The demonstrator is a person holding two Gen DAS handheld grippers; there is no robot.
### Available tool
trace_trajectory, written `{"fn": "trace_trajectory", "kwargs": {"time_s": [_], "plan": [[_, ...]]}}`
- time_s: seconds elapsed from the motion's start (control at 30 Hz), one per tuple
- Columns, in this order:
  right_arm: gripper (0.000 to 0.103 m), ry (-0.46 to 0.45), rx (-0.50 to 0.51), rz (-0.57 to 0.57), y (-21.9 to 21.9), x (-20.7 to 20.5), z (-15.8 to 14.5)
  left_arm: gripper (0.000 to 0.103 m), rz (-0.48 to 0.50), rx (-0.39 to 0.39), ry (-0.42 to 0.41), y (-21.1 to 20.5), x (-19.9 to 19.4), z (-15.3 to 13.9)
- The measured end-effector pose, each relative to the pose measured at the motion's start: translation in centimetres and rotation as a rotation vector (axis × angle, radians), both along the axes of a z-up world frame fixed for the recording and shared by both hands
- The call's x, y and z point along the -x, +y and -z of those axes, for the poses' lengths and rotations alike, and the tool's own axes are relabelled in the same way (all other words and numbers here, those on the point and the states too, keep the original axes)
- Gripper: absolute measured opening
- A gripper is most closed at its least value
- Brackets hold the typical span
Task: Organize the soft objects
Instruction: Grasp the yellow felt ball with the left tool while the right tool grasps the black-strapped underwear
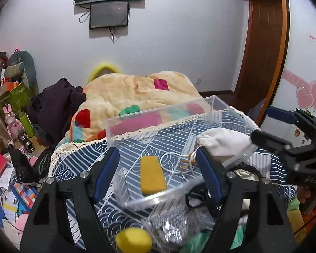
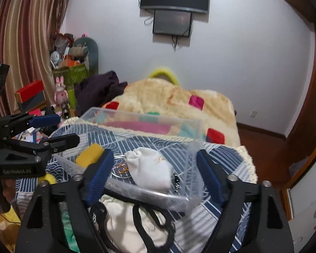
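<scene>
Left wrist: clear box (image 1: 218,103), yellow sponge (image 1: 152,175) (rectangular), white pouch (image 1: 223,141)

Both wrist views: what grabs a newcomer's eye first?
Probably the clear plastic box on the blue patterned cloth, holding a yellow sponge and a white drawstring pouch. Both the left gripper and right gripper hang open over its near edge, empty. Behind it lies a cream blanket with bright colour patches, and two dark screens are mounted on the wall.
</scene>
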State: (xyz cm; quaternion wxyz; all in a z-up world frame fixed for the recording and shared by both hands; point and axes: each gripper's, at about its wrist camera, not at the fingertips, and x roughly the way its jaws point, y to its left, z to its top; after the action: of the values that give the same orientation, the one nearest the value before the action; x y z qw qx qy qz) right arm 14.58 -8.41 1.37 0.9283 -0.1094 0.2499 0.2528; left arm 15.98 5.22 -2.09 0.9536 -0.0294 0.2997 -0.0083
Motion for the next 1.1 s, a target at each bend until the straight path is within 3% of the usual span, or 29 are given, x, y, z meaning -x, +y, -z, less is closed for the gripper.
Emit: {"fn": "trace_trajectory", "kwargs": {"time_s": [0.03, 0.1, 0.23, 0.43, 0.6, 0.73, 0.8, 0.93, 1.03, 1.1], "plan": [[0.083, -0.004, -0.006, 0.0, -0.4, 0.4, -0.2, 0.091, -0.004, -0.001, -0.005, 0.1, 0.6, -0.1], [0.086, 0.003, -0.013, -0.006, -1.3, 1.2, -0.1, 0.097, -0.018, -0.001, -0.026, 0.2, 2.1, -0.2], [0.095, 0.03, 0.001, -0.011, -1.7, 2.4, 1.4, 0.097, -0.024, -0.01, -0.018, 0.5, 4.3, 0.6], [0.095, 0.123, 0.039, -0.02, -1.8, 3.3, 5.5, 0.098, -0.052, -0.018, 0.063, 1.3, 6.5, 4.0], [0.095, 0.239, 0.003, -0.009, -2.5, 2.5, 8.3, 0.097, -0.084, 0.019, 0.138, 2.4, 7.3, 7.3], [0.093, 0.293, -0.008, -0.012, -2.5, 2.1, 9.5, 0.097, -0.117, 0.034, 0.144, 3.1, 7.7, 8.7], [0.081, 0.306, -0.004, -0.023, -2.1, 2.0, 9.8, 0.093, -0.123, 0.047, 0.142, 3.3, 7.6, 9.0], [0.069, 0.306, 0.014, -0.024, -1.4, 2.1, 10.4, 0.079, -0.107, 0.081, 0.154, 3.3, 7.2, 9.8], [0.05, 0.296, 0.001, -0.027, -1.4, 2.6, 10.2, 0.07, -0.092, 0.09, 0.151, 2.8, 6.9, 10.1], [0.032, 0.294, 0.0, -0.013, -1.7, 2.7, 10.1, 0.061, -0.079, 0.099, 0.152, 2.6, 6.6, 10.2]]}}
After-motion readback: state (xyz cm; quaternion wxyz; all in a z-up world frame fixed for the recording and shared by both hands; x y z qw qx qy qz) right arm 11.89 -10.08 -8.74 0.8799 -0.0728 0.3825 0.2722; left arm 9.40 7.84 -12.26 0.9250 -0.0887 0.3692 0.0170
